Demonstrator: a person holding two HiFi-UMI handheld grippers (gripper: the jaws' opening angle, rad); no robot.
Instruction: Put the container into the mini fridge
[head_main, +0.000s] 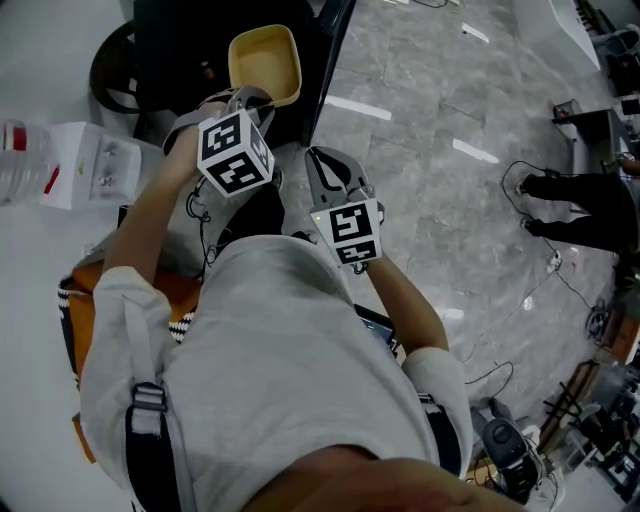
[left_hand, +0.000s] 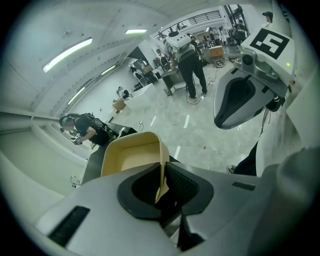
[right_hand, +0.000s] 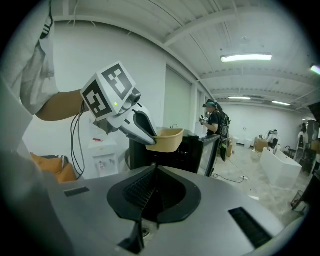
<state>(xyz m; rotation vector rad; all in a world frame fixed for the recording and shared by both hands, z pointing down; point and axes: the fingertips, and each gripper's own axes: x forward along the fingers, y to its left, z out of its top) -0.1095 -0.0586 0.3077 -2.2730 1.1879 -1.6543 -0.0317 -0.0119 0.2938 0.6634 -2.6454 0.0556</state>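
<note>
A pale yellow container (head_main: 265, 62) hangs in the air over the top of the black mini fridge (head_main: 180, 50). My left gripper (head_main: 250, 100) is shut on the container's near wall. In the left gripper view the thin yellow wall (left_hand: 161, 172) is pinched between the two black pads. My right gripper (head_main: 322, 160) hangs just right of the left one, shut with nothing in it. In the right gripper view its jaws (right_hand: 152, 167) meet, and beyond them the left gripper (right_hand: 125, 112) holds the container (right_hand: 167, 140) in front of the fridge (right_hand: 192, 152), whose glass door (right_hand: 212, 150) stands open.
A white box-shaped unit (head_main: 90, 165) stands left of the fridge, and an orange bag (head_main: 85, 295) lies by my left side. A person (head_main: 590, 215) stands on the grey floor at right, with cables (head_main: 560, 275) nearby. Another person (right_hand: 215, 122) stands just behind the fridge.
</note>
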